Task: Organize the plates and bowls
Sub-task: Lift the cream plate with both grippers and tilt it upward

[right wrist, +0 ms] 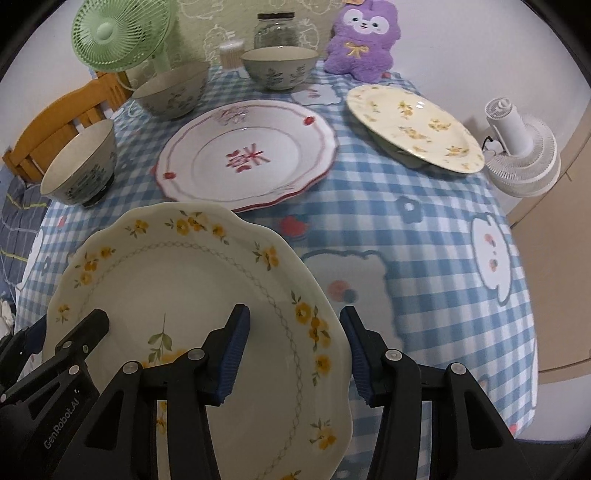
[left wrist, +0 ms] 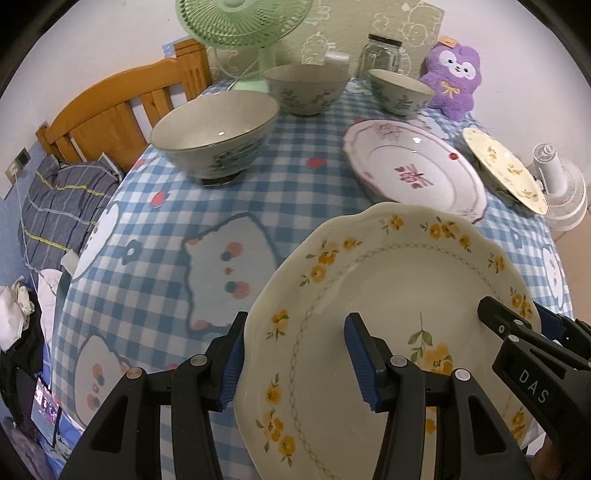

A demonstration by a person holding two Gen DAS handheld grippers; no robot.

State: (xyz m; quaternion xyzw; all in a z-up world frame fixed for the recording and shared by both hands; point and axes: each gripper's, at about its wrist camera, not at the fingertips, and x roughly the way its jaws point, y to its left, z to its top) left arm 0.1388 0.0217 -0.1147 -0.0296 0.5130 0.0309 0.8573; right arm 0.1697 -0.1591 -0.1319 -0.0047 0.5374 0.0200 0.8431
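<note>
Above the checked cloth [left wrist: 288,192], cream scalloped plate [left wrist: 388,295], yellow flower sprigs, glossy

This is a lived-in home, most likely a bedroom or small living room. The counter wears a blue checked cloth [right wrist: 424,258] printed with cartoon animals, and at its far edge stand a green desk fan [right wrist: 118,33], a purple plush toy [right wrist: 364,40] and a glass jar [right wrist: 277,27] against pale patterned wallpaper. Beyond the counter's left edge are a wooden bed frame [left wrist: 122,107] and a striped pillow [left wrist: 62,206], and off the right edge sits a small white fan [right wrist: 517,147].
</note>
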